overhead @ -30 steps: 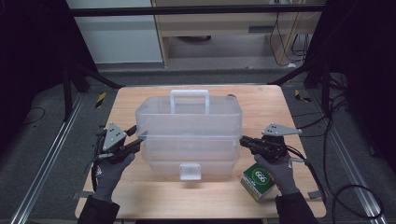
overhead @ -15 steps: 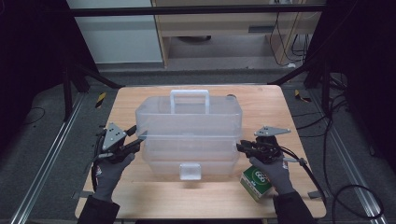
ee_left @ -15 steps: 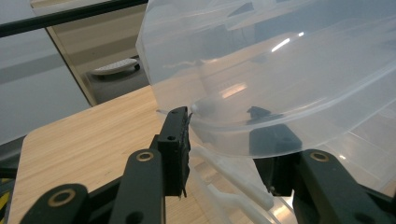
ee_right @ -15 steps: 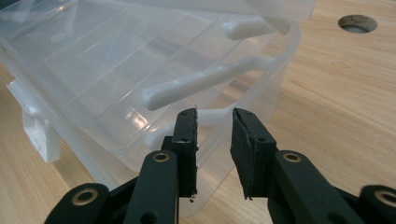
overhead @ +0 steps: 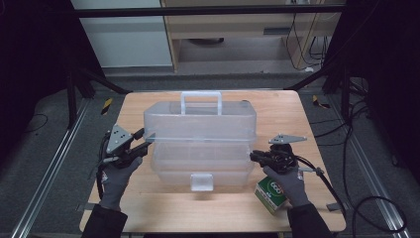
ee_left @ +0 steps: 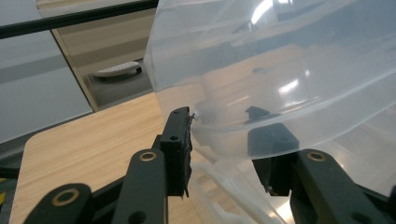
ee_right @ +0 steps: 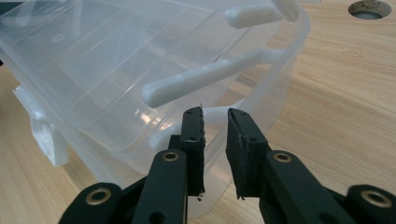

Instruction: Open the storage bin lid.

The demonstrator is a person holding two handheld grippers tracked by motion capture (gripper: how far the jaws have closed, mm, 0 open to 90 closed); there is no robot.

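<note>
A clear plastic toolbox (overhead: 200,148) with a white handle (overhead: 200,94) stands mid-table. My left gripper (overhead: 145,141) straddles the front-left corner of its lid (ee_left: 280,70). The jaws have just been closing on it: one pad (ee_left: 184,140) touches the rim, and the other shows through the plastic. My right gripper (overhead: 252,156) is at the box's right end, low down. Its jaws (ee_right: 215,112) have just narrowed to a slim gap with nothing pinched, tips close to a curved white hinge arm (ee_right: 205,79).
A green carton (overhead: 271,194) lies on the wooden table (overhead: 148,208) under my right hand. The box's front latch (overhead: 202,182) hangs down. Bare wood runs in front of the box, and there is a round hole (ee_right: 369,8) in the tabletop beyond it.
My right gripper has shifted slightly left and toward the person, closer to the box's right end. The left gripper and the box have stayed put.
</note>
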